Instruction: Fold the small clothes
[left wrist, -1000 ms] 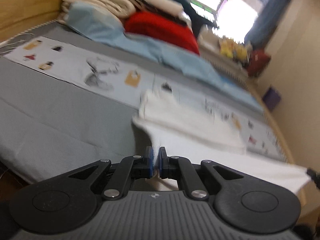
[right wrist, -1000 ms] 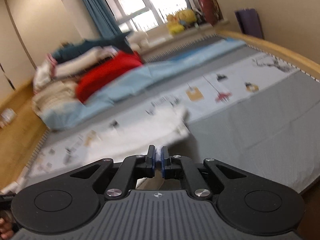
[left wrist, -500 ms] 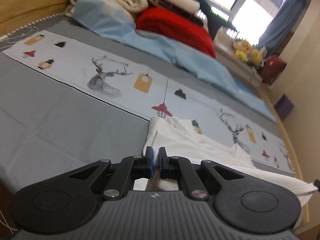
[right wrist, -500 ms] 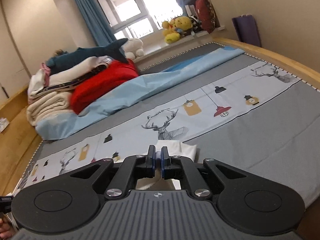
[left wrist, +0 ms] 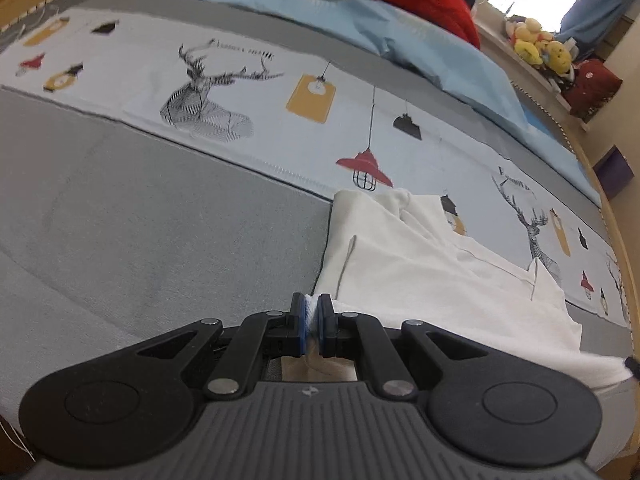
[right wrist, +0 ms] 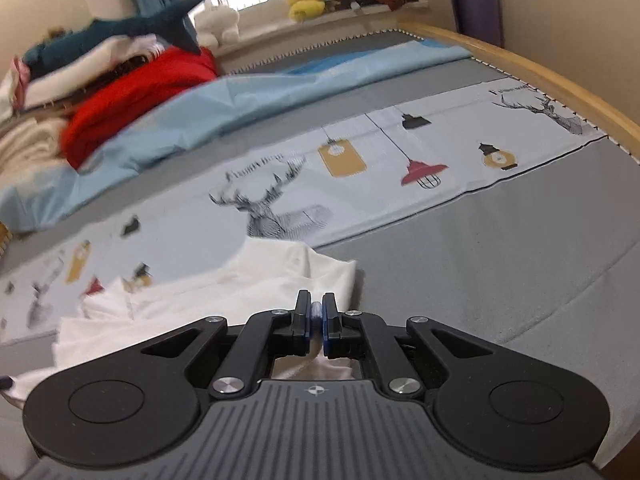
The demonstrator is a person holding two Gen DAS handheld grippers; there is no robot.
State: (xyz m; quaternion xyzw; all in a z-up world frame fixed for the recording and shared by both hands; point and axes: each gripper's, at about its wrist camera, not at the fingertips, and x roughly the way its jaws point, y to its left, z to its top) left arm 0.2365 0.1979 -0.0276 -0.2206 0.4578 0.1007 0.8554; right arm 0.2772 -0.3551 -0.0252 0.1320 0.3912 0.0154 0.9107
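Softly does it: limp white garment, pinched at two corners

Both tools are clenched on cloth. Your left tool point(left wrist: 312, 322) grips an edge of the white garment point(left wrist: 420, 264), and your right tool point(right wrist: 316, 320) grips another edge of it. The garment lies rumpled on the bed point(left wrist: 140, 240), partly on the grey area and partly on the printed band. Judge it light, thin and floppy: it will sag between your tools, crease easily and drag on the sheet, so keep it taut. Corners and seams are the best places to grip. Hard to tell: which garment this is, how many layers sit between the pads, and its near edge, hidden under the tool bodies.
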